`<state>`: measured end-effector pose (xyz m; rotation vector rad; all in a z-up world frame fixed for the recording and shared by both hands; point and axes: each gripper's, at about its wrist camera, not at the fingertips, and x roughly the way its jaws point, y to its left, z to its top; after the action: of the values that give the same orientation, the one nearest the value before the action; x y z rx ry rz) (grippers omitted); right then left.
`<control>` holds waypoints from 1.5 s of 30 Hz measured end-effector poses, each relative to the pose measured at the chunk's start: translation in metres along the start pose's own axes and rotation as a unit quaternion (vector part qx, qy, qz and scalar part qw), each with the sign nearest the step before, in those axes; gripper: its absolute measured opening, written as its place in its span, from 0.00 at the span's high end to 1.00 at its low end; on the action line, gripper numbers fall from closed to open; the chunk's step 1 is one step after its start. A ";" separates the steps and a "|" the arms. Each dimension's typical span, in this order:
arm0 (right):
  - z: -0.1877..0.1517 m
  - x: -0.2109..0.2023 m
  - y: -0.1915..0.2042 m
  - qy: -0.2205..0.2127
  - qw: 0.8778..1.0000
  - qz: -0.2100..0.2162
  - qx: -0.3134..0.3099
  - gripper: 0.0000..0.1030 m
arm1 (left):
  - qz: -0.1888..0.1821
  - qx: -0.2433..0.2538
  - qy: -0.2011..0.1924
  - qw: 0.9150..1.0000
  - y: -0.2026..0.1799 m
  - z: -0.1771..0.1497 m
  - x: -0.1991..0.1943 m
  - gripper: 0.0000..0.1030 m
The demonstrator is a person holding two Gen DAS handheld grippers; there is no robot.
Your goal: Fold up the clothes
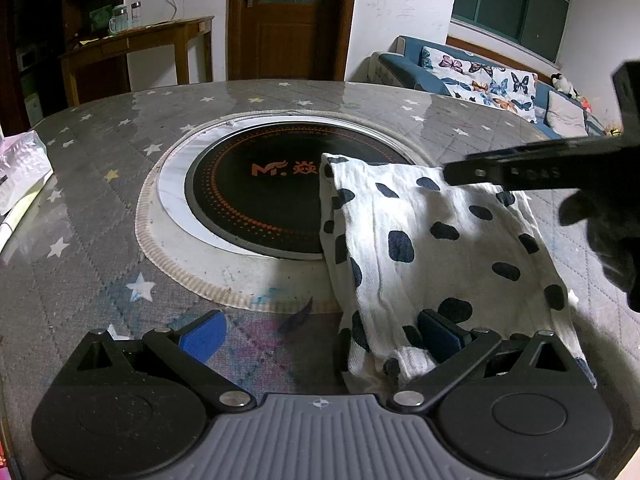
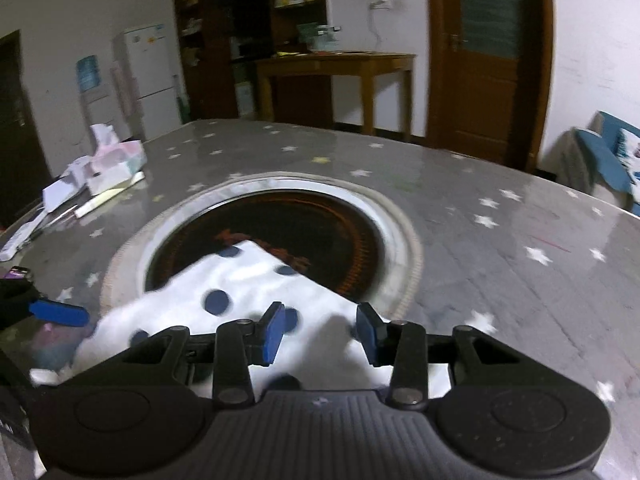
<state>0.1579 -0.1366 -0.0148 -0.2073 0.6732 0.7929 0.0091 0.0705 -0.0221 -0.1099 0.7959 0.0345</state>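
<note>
Flat on the star-print table (image 1: 100, 184), the folded spotted cloth (image 1: 420, 240) overlaps the round cooktop (image 1: 256, 208), the left tool (image 1: 320, 334) and right tool (image 2: 320, 332) both spread apart, gripping nothing.

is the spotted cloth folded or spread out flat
Folded. The spotted cloth lies as a compact, doubled-up rectangle with layered edges showing along its left side, partly covering the round black hob set in the table.

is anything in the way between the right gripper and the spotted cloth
Nothing visible. The right gripper hangs over the spotted cloth with its fingers apart, and only cloth shows in the gap. The left gripper is off at the cloth's other edge, one blue pad against the fabric.
</note>
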 end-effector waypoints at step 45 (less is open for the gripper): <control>0.013 0.013 0.068 0.033 0.991 0.079 -0.104 0.76 | 0.000 -0.026 -0.026 0.999 0.014 0.006 -0.024 0.00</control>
<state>0.1221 -0.0767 -0.0075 -0.3747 0.6756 1.0119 -0.0040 0.0856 -0.0020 -0.1587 0.7426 0.0572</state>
